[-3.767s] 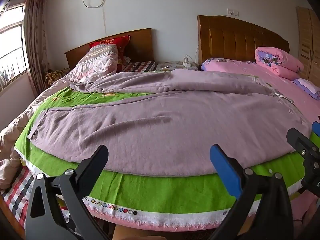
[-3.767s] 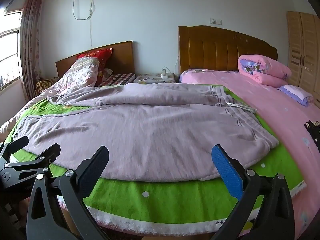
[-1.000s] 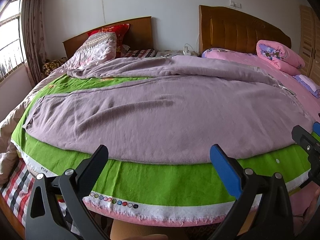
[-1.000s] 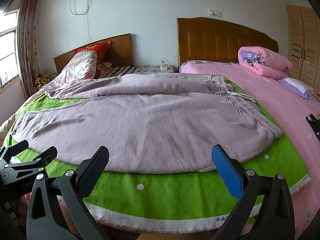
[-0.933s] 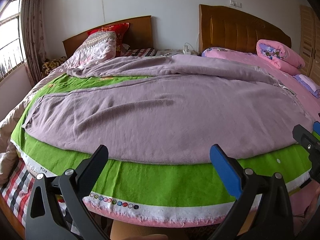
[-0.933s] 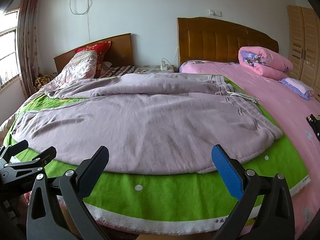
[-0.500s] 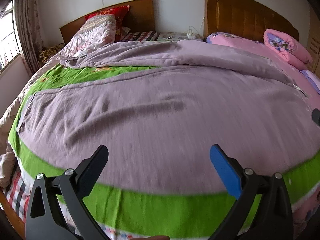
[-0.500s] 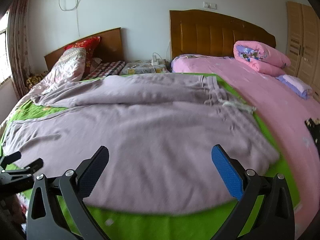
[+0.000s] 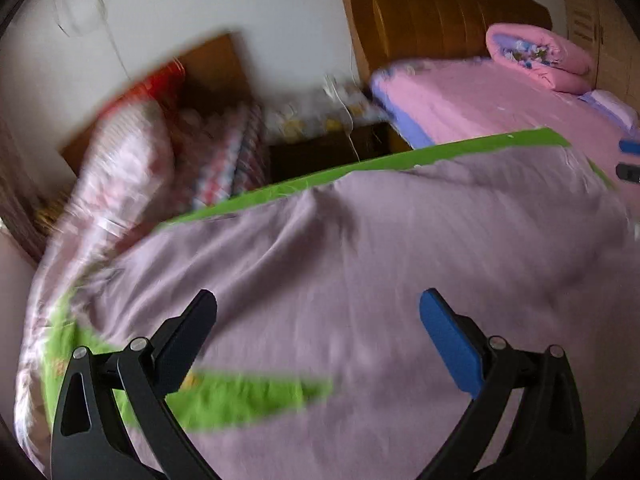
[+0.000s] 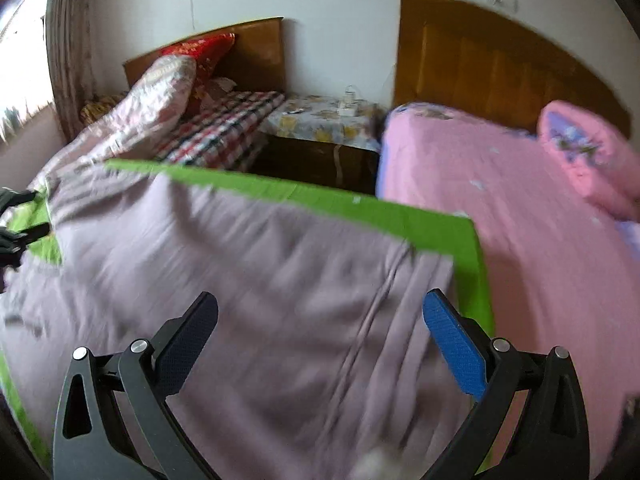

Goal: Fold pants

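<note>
Mauve pants (image 9: 360, 264) lie spread on a green cloth (image 9: 360, 168) across the bed, blurred by motion. My left gripper (image 9: 318, 316) hovers open over the legs, nothing between its fingers. In the right wrist view the pants (image 10: 240, 280) show their ribbed waistband (image 10: 400, 320) at the right, and my right gripper (image 10: 320, 320) is open just above it. The left gripper's tips (image 10: 16, 216) show at the left edge of that view; the right gripper's tips (image 9: 630, 160) show at the right edge of the left wrist view.
A pink bed (image 10: 520, 220) with a rolled pink quilt (image 10: 592, 152) lies to the right. A nightstand (image 10: 320, 132) stands between two wooden headboards (image 10: 500, 60). Pillows (image 10: 168, 92) and a plaid sheet (image 10: 224, 128) fill the far left. A window with curtain (image 10: 68, 60) is at left.
Both grippers have swept forward from the bed's near edge to over the pants; the far edge of the green cloth now shows. Both stay open.
</note>
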`<action>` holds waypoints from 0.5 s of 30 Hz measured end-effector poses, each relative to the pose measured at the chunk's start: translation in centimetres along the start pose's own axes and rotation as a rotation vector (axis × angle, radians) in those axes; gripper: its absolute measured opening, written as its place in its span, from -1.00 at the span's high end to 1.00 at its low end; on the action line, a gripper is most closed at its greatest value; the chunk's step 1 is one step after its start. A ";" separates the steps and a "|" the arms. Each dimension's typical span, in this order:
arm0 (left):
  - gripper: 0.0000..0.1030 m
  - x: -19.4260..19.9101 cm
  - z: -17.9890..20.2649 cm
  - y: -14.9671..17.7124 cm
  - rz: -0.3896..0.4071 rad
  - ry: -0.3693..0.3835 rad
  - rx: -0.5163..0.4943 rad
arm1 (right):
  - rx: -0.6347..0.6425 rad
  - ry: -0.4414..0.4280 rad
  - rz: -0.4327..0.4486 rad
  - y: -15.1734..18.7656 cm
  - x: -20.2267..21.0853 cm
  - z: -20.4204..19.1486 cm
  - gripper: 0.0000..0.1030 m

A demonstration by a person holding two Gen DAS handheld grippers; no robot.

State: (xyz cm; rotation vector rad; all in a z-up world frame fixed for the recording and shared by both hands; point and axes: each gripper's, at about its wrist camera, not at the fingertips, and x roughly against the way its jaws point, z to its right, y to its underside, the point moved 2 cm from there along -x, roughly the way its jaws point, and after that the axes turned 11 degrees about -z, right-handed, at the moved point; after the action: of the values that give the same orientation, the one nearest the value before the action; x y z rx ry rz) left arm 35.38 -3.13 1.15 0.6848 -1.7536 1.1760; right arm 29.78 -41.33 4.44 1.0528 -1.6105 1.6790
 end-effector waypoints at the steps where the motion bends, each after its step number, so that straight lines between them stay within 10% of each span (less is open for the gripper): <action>1: -0.97 -0.9 -0.4 -1.5 -0.023 0.044 -0.010 | -0.011 -0.022 -0.008 -1.2 -1.2 1.3 -0.92; 8: -0.95 -9.4 -4.0 -12.2 -0.019 0.237 -0.075 | 0.141 -0.068 -0.167 -6.8 -9.4 4.3 -0.92; 15: -0.74 -13.6 -4.1 -14.1 -0.096 0.392 -0.266 | 0.257 -0.219 -0.367 -8.4 -14.4 5.7 -0.72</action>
State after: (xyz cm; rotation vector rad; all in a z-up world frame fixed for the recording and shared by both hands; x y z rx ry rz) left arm 54.51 -5.44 -4.31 0.3467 -1.4903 0.9164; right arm 45.21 -44.53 -3.45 1.6015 -1.2461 1.5854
